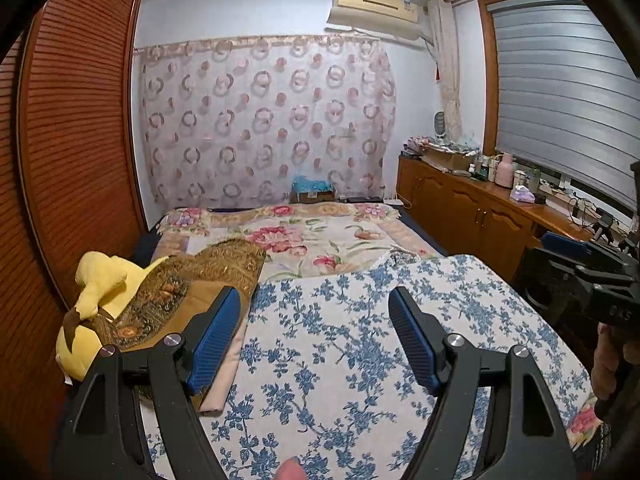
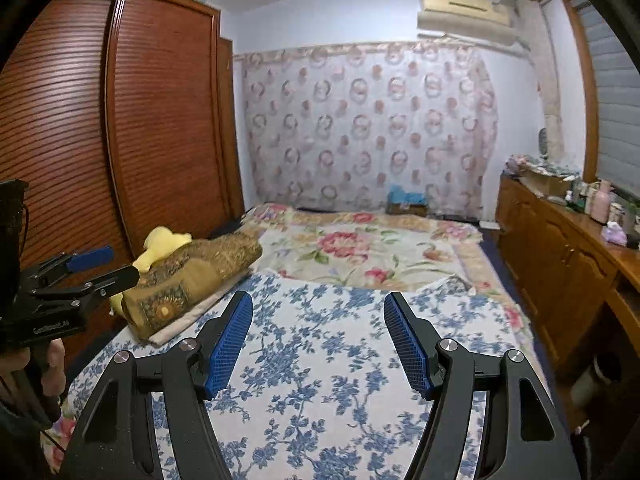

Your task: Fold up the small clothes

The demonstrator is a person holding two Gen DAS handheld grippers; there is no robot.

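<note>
1. My left gripper (image 1: 314,304) hangs over the blue-flowered cloth (image 1: 340,340), jaws spread wide, nothing between them.
2. To the near left lies a brown patterned cushion (image 1: 192,280) with a yellow plush toy (image 1: 96,292) beside it.
3. At the right edge I see the right gripper (image 1: 576,256), apart from mine.
4. Farther off spreads a rose-patterned blanket (image 1: 312,236).

folded brown patterned garment (image 1: 192,280), lying flat, bed's left edge

The left gripper (image 1: 314,300) and the right gripper (image 2: 318,306) both point toward twelve o'clock, tilted slightly downward, jaws spread wide with nothing between them
</note>
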